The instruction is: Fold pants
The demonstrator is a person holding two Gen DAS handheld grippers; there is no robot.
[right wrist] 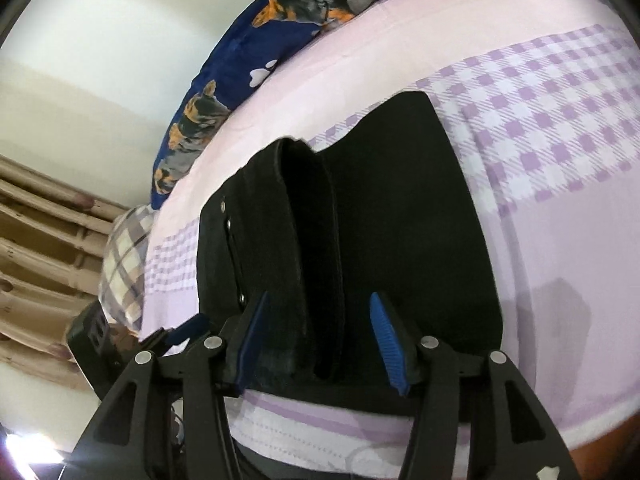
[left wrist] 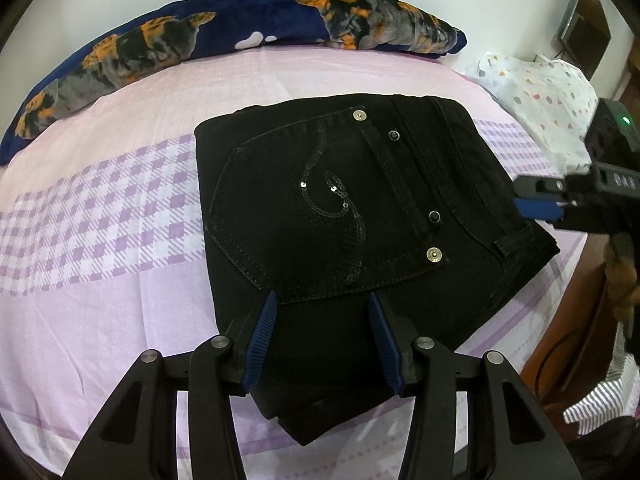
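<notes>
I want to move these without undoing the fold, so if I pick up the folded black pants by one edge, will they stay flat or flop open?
The black pants would likely sag and unfold: the stacked layers lie loose. The thick seamed denim probably resists sliding on the bedsheet.

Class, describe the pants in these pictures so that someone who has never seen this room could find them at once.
Start at the bed with the pink and purple checked sheet, which has a dark blue dog-print blanket along its far edge. In the middle of that sheet lie the pants, folded into a compact bundle. They are the only black cloth there, with a sequin swirl and metal studs on the back pocket.
</notes>
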